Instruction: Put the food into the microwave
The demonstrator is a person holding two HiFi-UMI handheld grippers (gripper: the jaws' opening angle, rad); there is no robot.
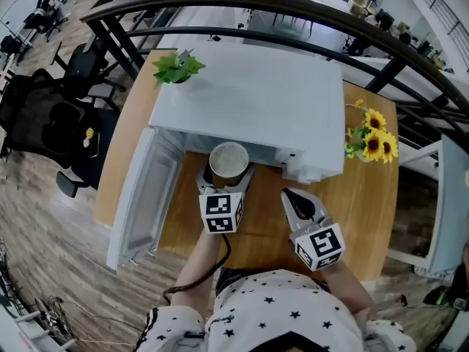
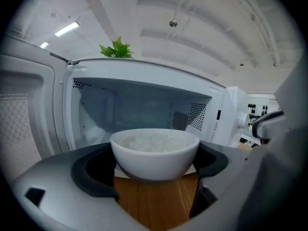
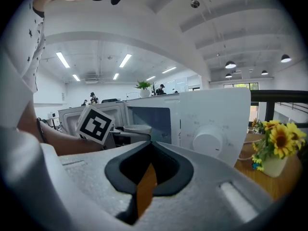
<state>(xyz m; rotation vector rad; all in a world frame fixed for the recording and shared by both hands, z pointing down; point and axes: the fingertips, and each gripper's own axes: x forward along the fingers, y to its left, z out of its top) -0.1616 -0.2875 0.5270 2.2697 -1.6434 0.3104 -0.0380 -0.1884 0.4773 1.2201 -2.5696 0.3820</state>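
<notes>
Left gripper (image 2: 155,173) jaws clasp white bowl (image 2: 155,153) by its sides, frame centre, just before open microwave (image 2: 144,105) mouth. Contents: possibly rice (image 2: 154,141). Likely ceramic: stiff, weighty, slick, breakable; best held low under the flare. Right gripper (image 3: 148,150) closed, empty, lower centre.

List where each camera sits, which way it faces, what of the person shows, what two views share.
Head view: on the person's head, steeply down on the microwave; left gripper, right gripper and shirt show.
Left gripper view: on that gripper, facing into the microwave; its jaws hold a bowl of white food.
Right gripper view: on that gripper, facing the microwave's dial; its jaws shut, empty; a forearm at left.
Shared: head and right gripper views both show the sunflowers.
</notes>
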